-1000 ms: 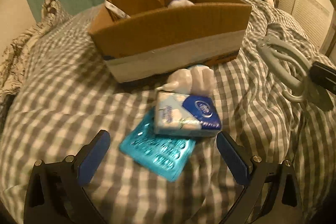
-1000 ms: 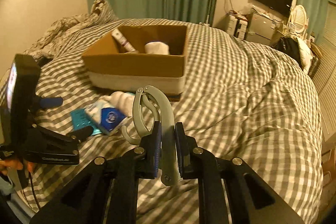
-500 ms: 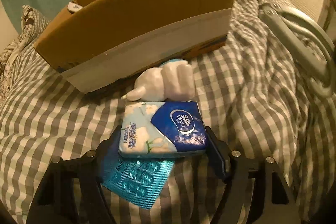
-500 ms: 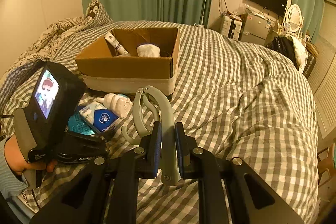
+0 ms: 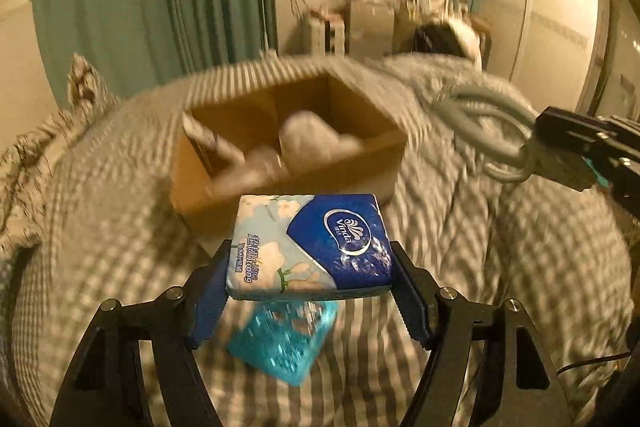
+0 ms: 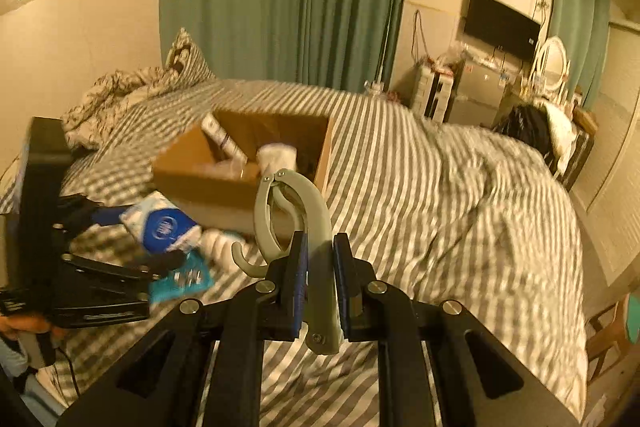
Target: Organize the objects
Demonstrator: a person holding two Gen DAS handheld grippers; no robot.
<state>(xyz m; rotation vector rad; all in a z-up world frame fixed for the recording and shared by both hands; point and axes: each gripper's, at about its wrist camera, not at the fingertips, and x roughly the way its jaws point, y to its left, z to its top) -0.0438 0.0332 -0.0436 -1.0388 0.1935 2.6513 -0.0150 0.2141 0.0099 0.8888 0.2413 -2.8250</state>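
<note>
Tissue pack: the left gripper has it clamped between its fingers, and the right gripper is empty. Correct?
Not quite. The left gripper does clamp the tissue pack, but the right gripper is not empty: the right wrist view shows it shut on a grey hook clip.

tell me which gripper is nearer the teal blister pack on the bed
Left. The left gripper, shut on the tissue pack, hangs just above the blister pack; the right gripper is off to its right.

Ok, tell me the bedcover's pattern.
Grey-and-white checks on the bedcover; clearest in the left wrist view.
</note>
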